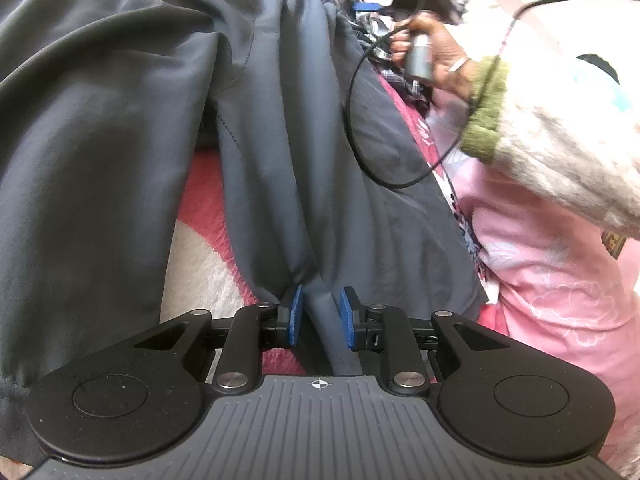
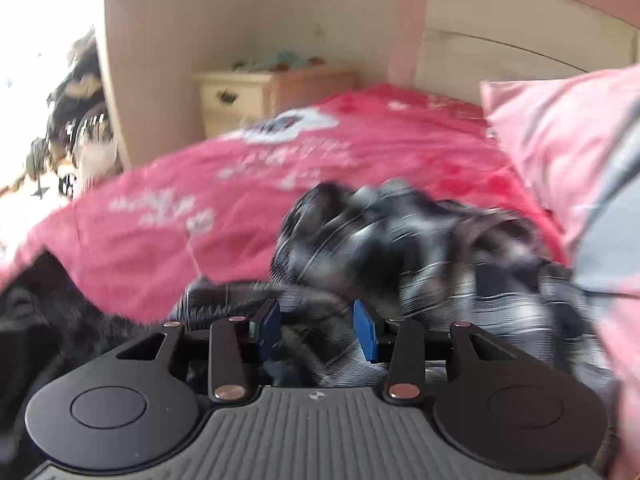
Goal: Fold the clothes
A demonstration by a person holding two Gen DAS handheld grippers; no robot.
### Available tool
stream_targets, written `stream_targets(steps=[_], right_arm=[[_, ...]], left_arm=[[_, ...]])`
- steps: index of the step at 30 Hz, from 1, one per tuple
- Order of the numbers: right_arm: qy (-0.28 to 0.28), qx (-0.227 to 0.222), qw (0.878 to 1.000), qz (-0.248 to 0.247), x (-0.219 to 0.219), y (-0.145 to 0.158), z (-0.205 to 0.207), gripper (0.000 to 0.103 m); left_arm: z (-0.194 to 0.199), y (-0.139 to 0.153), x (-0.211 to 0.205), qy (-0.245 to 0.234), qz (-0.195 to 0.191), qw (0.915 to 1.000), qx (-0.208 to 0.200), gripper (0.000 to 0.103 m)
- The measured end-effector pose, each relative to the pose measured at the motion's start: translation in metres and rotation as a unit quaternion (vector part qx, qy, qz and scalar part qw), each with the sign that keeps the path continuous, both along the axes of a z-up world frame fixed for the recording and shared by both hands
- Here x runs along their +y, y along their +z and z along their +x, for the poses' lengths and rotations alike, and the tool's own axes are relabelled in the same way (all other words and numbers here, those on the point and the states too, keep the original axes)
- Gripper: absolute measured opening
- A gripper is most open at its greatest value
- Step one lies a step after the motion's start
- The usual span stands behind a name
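Dark grey fabric of the trousers (image 1: 260,128), draped over the red bed (image 2: 248,200), was gripped at one bunched edge by the left gripper (image 1: 319,318). The right gripper (image 2: 316,330), fingers spread, was blurred beside a plaid garment (image 2: 400,240). A fold seemingly required a second grasp.

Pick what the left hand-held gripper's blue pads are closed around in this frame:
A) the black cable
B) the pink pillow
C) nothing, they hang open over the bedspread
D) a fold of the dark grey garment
D: in the left wrist view, the left hand-held gripper has a bunched fold of the dark grey garment running between its blue pads, gathered there.
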State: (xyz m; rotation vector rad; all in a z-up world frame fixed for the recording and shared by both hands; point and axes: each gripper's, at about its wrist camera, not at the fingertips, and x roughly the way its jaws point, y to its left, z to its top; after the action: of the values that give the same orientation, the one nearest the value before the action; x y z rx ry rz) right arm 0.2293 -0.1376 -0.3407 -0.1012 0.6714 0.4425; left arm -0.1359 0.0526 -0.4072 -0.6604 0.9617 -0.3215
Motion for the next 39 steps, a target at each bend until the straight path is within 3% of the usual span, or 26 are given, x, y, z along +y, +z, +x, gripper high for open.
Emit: stream_targets(steps=[7, 17, 21, 23, 27, 31, 35, 39], right_arm=[[0.011, -0.028, 0.998, 0.047, -0.036, 0.084, -0.045, 0.044], [0.079, -0.042, 0.991, 0.096, -0.038, 0.182, -0.150, 0.044], [0.118, -0.037, 0.988, 0.088, -0.033, 0.200, -0.210, 0.044], [0.141, -0.036, 0.986, 0.085, -0.028, 0.202, -0.243, 0.044], [0.169, 0.021, 0.981, 0.096, -0.014, 0.176, -0.303, 0.043], [0.158, 0.109, 0.975, 0.114, 0.002, 0.124, -0.351, 0.043], [0.156, 0.176, 0.967, 0.097, 0.019, 0.077, -0.386, 0.040], [0.164, 0.222, 0.960, 0.049, 0.039, 0.041, -0.399, 0.038]], left_arm=[[-0.005, 0.013, 0.001, 0.003, -0.003, 0.9998, -0.019, 0.033], [-0.053, 0.068, 0.042, 0.059, -0.026, 0.9961, -0.060, 0.033], [-0.084, 0.098, 0.081, 0.090, 0.030, 0.9938, -0.058, 0.034], [-0.090, 0.109, 0.101, 0.108, 0.080, 0.9899, -0.043, 0.034], [-0.073, 0.114, 0.126, 0.131, 0.195, 0.9720, 0.014, 0.034], [-0.041, 0.106, 0.140, 0.139, 0.304, 0.9389, 0.082, 0.033], [-0.021, 0.082, 0.146, 0.136, 0.345, 0.9205, 0.123, 0.033], [-0.011, 0.067, 0.148, 0.139, 0.397, 0.8943, 0.153, 0.033]])
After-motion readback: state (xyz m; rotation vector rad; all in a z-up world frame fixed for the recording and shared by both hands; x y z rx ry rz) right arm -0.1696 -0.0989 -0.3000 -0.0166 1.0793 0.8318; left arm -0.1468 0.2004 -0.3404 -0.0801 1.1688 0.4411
